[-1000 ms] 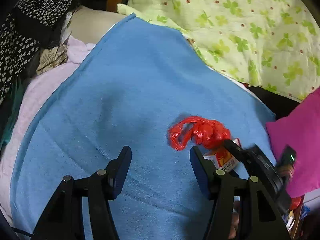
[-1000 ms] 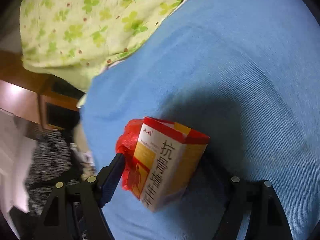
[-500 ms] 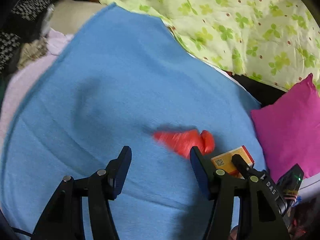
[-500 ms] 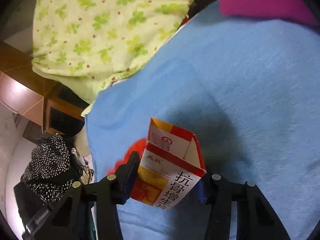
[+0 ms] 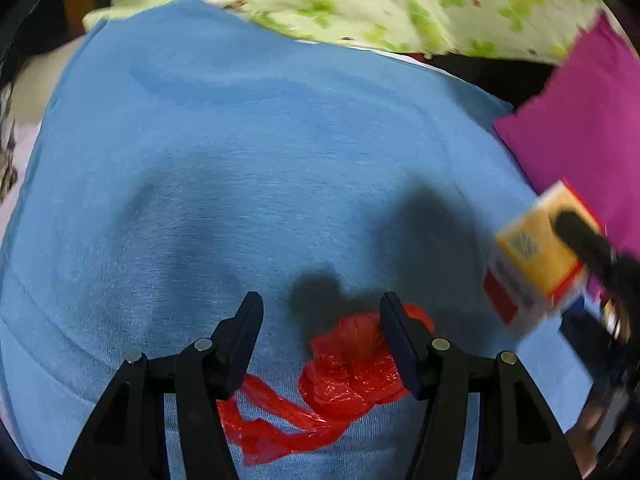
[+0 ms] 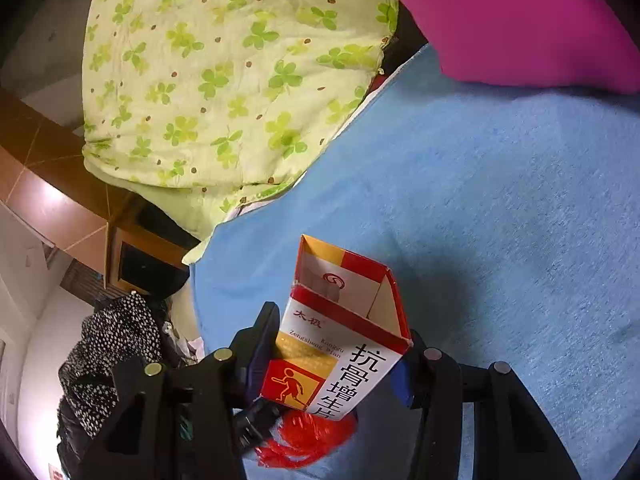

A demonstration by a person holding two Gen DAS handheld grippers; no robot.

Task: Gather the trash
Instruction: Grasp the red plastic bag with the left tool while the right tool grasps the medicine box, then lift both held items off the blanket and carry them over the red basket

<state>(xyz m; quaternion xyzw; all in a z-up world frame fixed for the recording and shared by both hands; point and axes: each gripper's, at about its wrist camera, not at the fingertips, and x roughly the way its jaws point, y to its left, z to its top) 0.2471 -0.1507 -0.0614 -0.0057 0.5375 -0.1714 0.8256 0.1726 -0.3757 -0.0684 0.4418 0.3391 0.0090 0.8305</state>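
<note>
A crumpled red plastic bag [image 5: 344,376] lies on the blue blanket [image 5: 260,152]. My left gripper [image 5: 322,336] hangs open just over it, the bag lying between the two fingers and partly under the right one. In the right wrist view my right gripper [image 6: 340,344] is shut on an opened red, yellow and white medicine box [image 6: 340,340], held off the blanket with its open end away from me. The same box [image 5: 536,256] shows blurred at the right of the left wrist view, and the red bag [image 6: 308,440] peeks out below it in the right wrist view.
A green clover-print quilt [image 6: 224,80] is bunched at the far edge of the blanket. A magenta pillow [image 6: 520,20] lies to the right. Beyond the bed's left edge stand a dark spotted garment [image 6: 104,352] and wooden furniture [image 6: 132,256].
My right gripper closed on the medicine box and lifted it off the blanket. My left gripper moved over the red bag, which now lies between its open fingers.
</note>
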